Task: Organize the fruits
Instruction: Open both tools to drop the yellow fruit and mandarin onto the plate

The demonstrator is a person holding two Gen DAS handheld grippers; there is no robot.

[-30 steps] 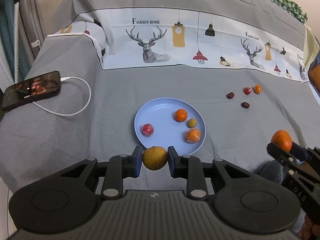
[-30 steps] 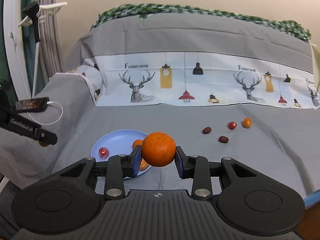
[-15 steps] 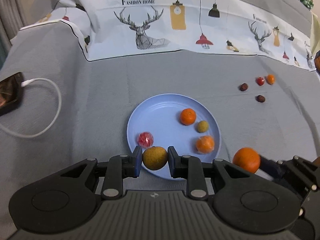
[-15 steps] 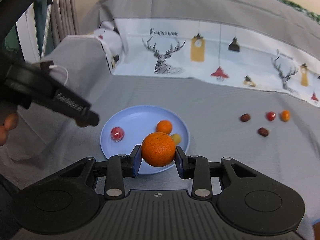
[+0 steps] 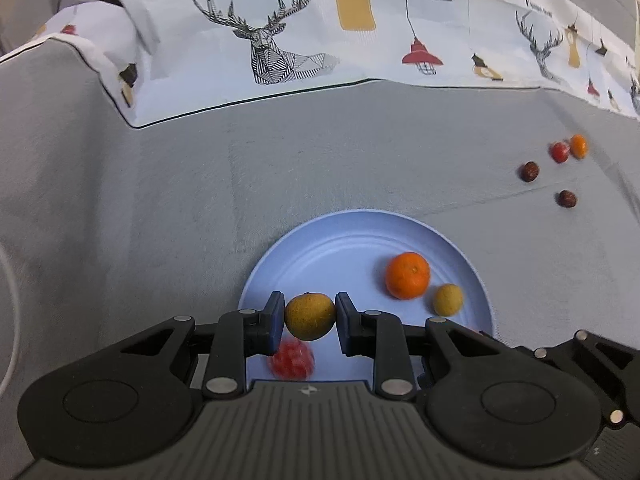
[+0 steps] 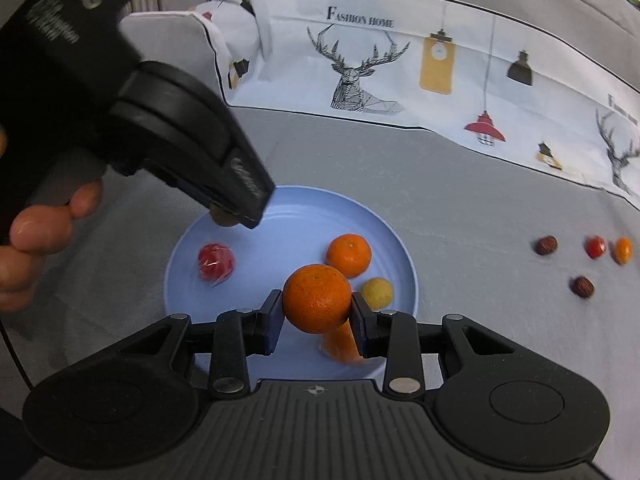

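My left gripper is shut on a brownish-yellow round fruit and holds it over the near left part of the blue plate. My right gripper is shut on an orange mandarin over the plate's near edge. On the plate lie a mandarin, a small yellow fruit, a red wrapped fruit and a partly hidden orange fruit. The left gripper also shows in the right wrist view.
Several small fruits lie on the grey cloth at the right: two dark brown, one red, one orange. A deer-print cloth hangs at the back. A white cable shows at far left.
Both grippers have moved forward and down over the plate, each still holding its fruit. The phone has left the left wrist view.
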